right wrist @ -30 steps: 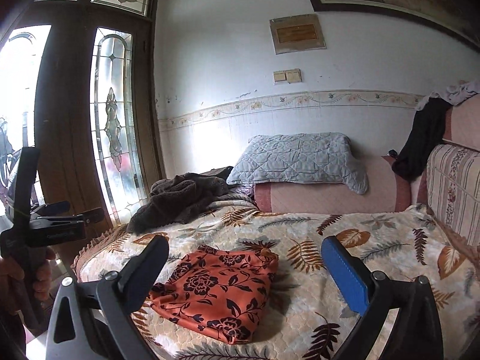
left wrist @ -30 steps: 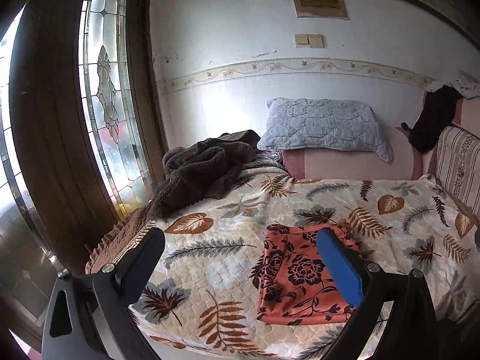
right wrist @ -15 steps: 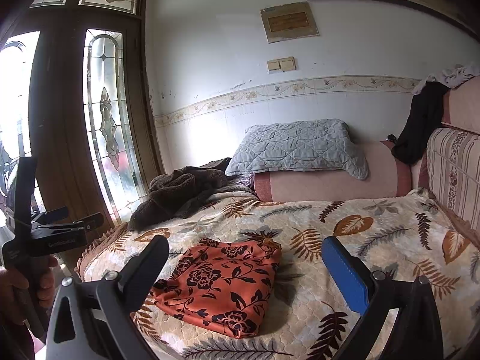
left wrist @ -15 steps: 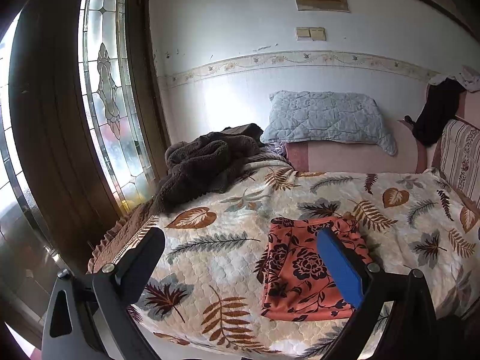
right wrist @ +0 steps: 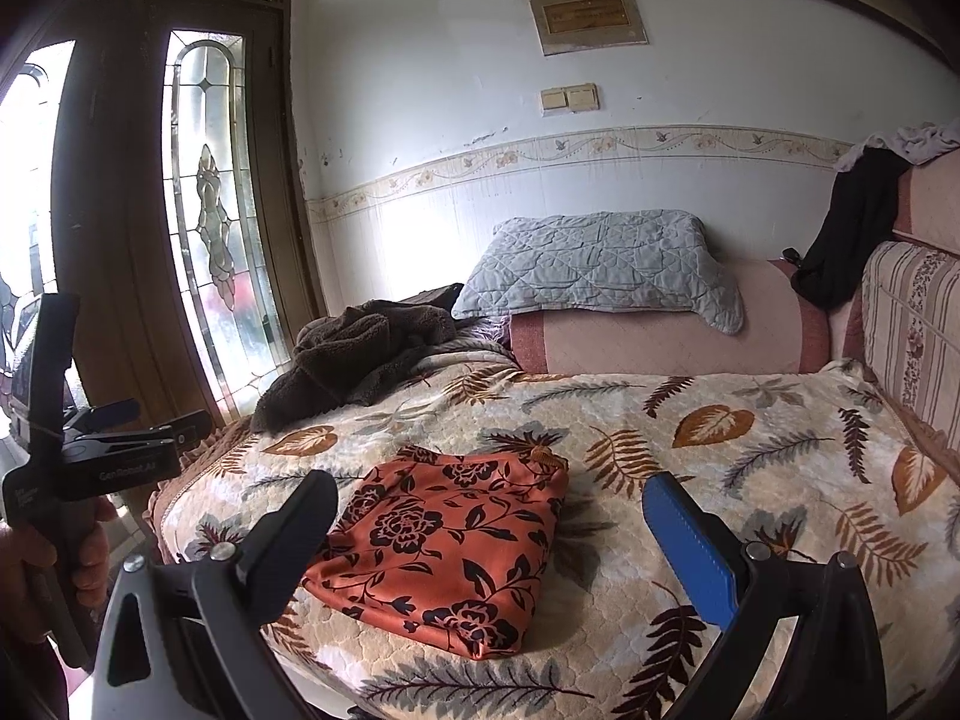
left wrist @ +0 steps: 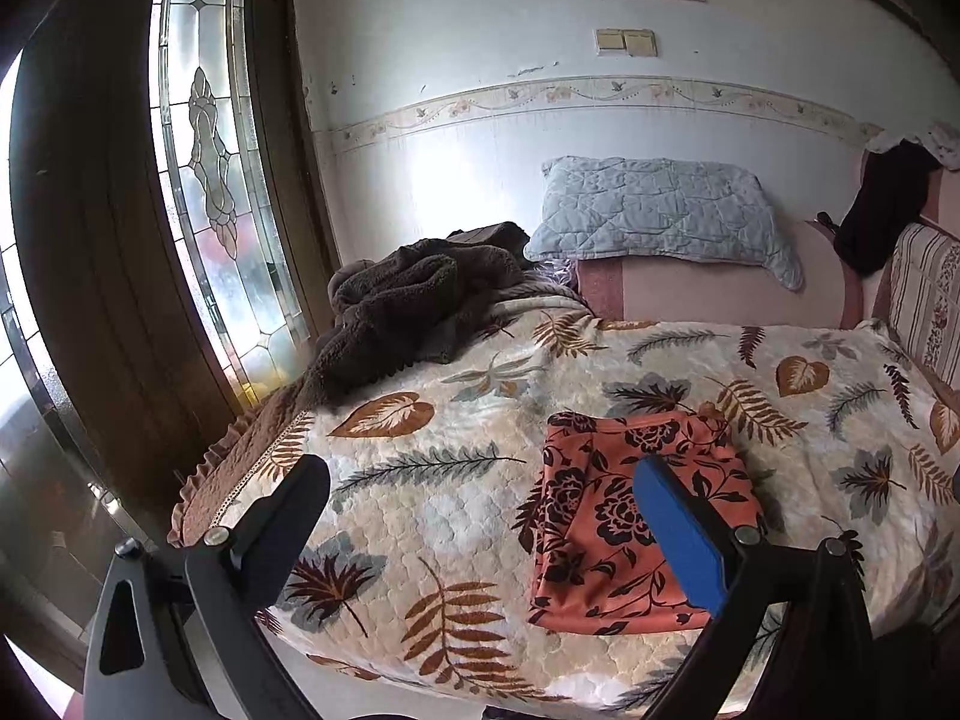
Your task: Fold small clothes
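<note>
A folded orange cloth with black flowers (left wrist: 606, 516) lies flat near the front edge of the leaf-patterned bed cover (left wrist: 450, 480); it also shows in the right wrist view (right wrist: 456, 546). My left gripper (left wrist: 480, 480) is open and empty, held back from the bed, left of the cloth. My right gripper (right wrist: 489, 495) is open and empty, held above and short of the cloth. The left gripper also shows at the left edge of the right wrist view (right wrist: 138, 417), held in a hand, off the bed's left side.
A dark brown fleece blanket (left wrist: 414, 306) is heaped at the bed's far left corner. A grey quilted pillow (left wrist: 654, 216) rests on a pink bolster (right wrist: 672, 336). A striped cushion (right wrist: 912, 330) and dark clothes (right wrist: 852, 252) are at the right. A glass door (left wrist: 216, 180) stands at the left.
Both grippers have drawn back and slightly up from the bed, staying open. The folded cloth has not moved.
</note>
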The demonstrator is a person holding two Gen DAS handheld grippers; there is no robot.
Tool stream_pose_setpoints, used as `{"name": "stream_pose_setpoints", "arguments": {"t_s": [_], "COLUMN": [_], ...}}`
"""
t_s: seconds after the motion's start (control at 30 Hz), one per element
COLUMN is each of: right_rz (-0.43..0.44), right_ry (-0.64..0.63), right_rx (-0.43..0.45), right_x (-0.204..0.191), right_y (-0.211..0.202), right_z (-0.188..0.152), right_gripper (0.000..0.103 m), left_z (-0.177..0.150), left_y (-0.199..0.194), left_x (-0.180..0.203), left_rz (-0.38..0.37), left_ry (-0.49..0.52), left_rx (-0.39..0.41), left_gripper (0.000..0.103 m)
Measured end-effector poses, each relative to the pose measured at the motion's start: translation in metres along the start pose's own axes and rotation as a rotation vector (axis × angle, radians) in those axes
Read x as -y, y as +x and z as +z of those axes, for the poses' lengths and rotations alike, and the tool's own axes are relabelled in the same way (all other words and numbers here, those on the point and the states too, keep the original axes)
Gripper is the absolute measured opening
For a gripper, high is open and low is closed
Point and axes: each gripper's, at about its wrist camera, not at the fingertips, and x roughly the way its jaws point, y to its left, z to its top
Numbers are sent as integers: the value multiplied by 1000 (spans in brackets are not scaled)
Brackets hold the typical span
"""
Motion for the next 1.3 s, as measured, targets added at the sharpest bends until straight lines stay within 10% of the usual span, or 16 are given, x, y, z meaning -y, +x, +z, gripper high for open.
{"name": "stream_pose_setpoints", "arguments": {"t_s": [1.3], "right_rz": [-31], "right_ry": [41], "right_rx": [-157], "right_x": [-17], "right_y": [58], "right_z": [-5], "right_gripper": [103], "left_z": [0], "left_y": [38], "left_x": [-17], "left_rz": [17], "left_ry": [-27], "left_rx": [-39], "left_gripper": [101]}}
